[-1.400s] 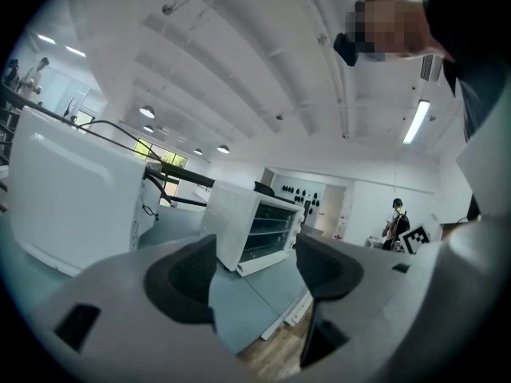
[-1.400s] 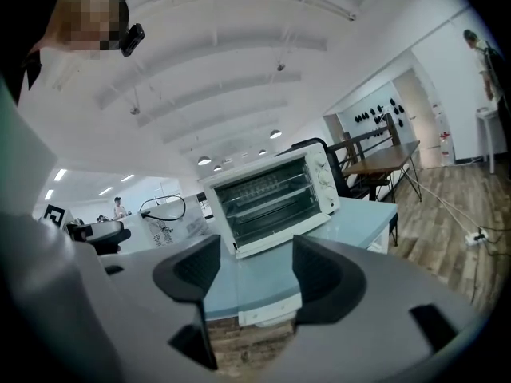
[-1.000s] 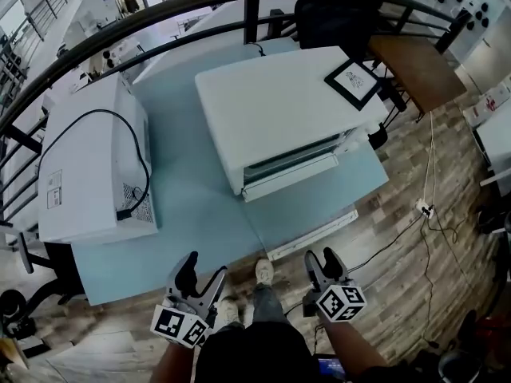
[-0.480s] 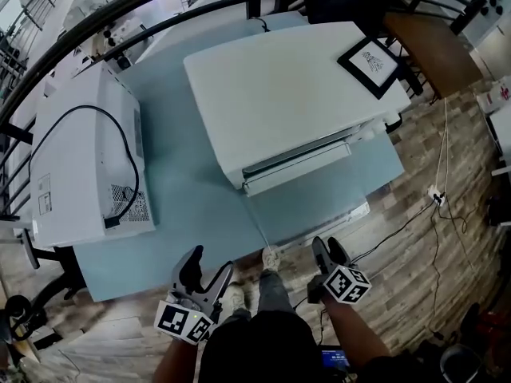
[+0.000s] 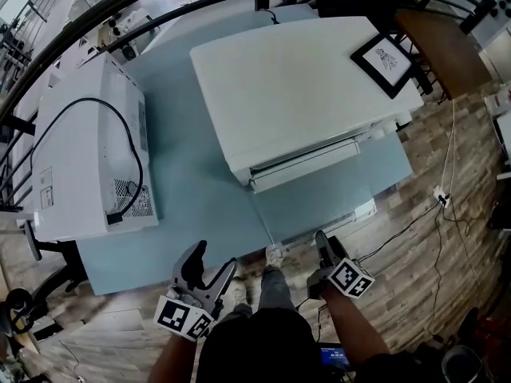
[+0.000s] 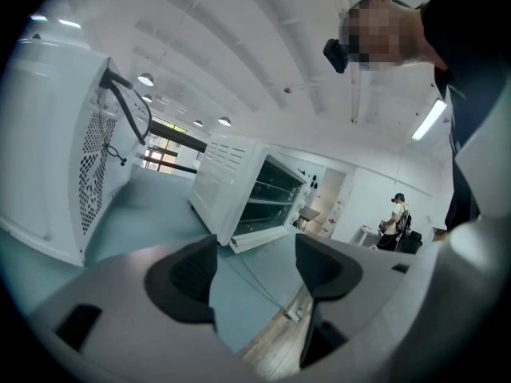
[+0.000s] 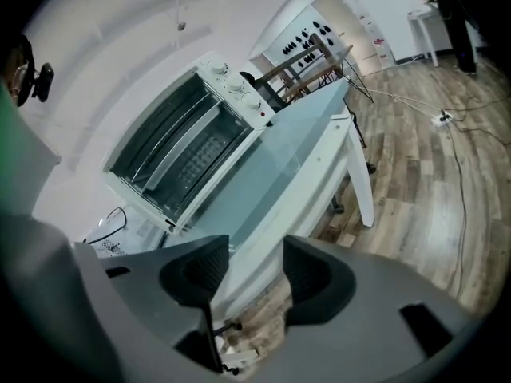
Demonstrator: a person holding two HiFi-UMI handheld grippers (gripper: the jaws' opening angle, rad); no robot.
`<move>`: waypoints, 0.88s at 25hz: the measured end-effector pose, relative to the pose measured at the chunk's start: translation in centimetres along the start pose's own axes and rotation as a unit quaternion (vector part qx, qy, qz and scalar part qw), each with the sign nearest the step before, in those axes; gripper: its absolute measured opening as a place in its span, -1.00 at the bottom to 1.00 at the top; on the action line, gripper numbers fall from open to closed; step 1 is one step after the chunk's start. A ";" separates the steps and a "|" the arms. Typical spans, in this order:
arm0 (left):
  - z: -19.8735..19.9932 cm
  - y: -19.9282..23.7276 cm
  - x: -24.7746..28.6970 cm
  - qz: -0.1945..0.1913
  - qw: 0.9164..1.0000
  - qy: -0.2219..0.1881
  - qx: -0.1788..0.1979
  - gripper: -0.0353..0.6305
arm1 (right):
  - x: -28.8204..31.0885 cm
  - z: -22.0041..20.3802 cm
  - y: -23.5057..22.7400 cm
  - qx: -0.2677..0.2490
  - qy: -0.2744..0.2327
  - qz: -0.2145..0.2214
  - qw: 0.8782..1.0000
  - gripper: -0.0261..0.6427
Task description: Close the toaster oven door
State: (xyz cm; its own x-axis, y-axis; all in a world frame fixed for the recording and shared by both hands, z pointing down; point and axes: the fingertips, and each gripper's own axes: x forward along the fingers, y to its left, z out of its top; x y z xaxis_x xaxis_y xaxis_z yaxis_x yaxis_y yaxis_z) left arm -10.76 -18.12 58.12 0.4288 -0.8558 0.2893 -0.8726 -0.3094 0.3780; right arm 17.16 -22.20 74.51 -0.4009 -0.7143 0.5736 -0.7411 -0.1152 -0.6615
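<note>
The white toaster oven (image 5: 303, 86) stands on the light-blue table (image 5: 200, 206), and its door (image 5: 315, 164) hangs open at the front. My left gripper (image 5: 209, 271) is open and empty, held off the table's near edge. My right gripper (image 5: 322, 250) is also off that edge, below the door; its jaws have just been closing, with nothing between them. In the left gripper view the oven (image 6: 239, 194) shows its racks beyond the left gripper (image 6: 255, 266). In the right gripper view the oven (image 7: 180, 154) lies ahead and up to the left of the right gripper (image 7: 247, 274).
A second white appliance (image 5: 88, 158) with a black cable sits on the table's left. A framed picture (image 5: 387, 54) lies on the oven's top. A black railing (image 5: 120, 10) arcs behind. Cables and a power strip (image 5: 441, 194) lie on the wooden floor. A person (image 6: 397, 218) stands far off.
My right gripper has sunk and rolled, so its fingers now show edge-on, and its jaws stand narrower. The oven fills more of the head view. The left gripper has hardly moved.
</note>
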 end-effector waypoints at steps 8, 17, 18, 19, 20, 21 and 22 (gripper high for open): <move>1.5 -2.0 0.8 -0.045 0.998 -0.008 0.030 0.05 | -1.2 0.6 1.2 0.020 0.002 0.008 1.000 -0.41; 2.2 -5.9 2.4 -0.122 0.992 -0.012 0.026 0.05 | -3.6 2.9 3.9 0.056 -0.035 0.034 0.997 -0.51; 2.2 -6.3 2.6 -0.129 0.991 -0.010 0.029 0.05 | -3.8 3.2 4.2 0.052 -0.037 0.037 0.997 -0.51; 2.1 -6.7 2.8 -0.136 0.990 -0.008 0.031 0.05 | -4.1 3.5 4.6 0.050 -0.040 0.041 0.997 -0.52; 2.1 -7.2 3.1 -0.144 0.989 -0.006 0.034 0.05 | -4.3 3.8 4.9 0.048 -0.042 0.046 0.997 -0.53; 2.1 -7.7 3.3 -0.152 0.988 -0.004 0.036 0.05 | -4.5 4.1 5.3 0.047 -0.044 0.050 0.997 -0.53; 2.1 -8.2 3.6 -0.159 0.987 -0.003 0.037 0.05 | -4.8 4.4 5.7 0.044 -0.047 0.055 0.996 -0.54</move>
State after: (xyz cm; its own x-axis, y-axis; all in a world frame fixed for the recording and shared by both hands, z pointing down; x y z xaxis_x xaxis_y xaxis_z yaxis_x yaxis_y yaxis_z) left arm -2.58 -19.50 54.18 0.6829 -0.7125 0.1615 -0.7087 -0.5923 0.3833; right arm 17.22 -22.47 65.89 -0.4225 -0.7869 0.4498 -0.6429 -0.0896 -0.7607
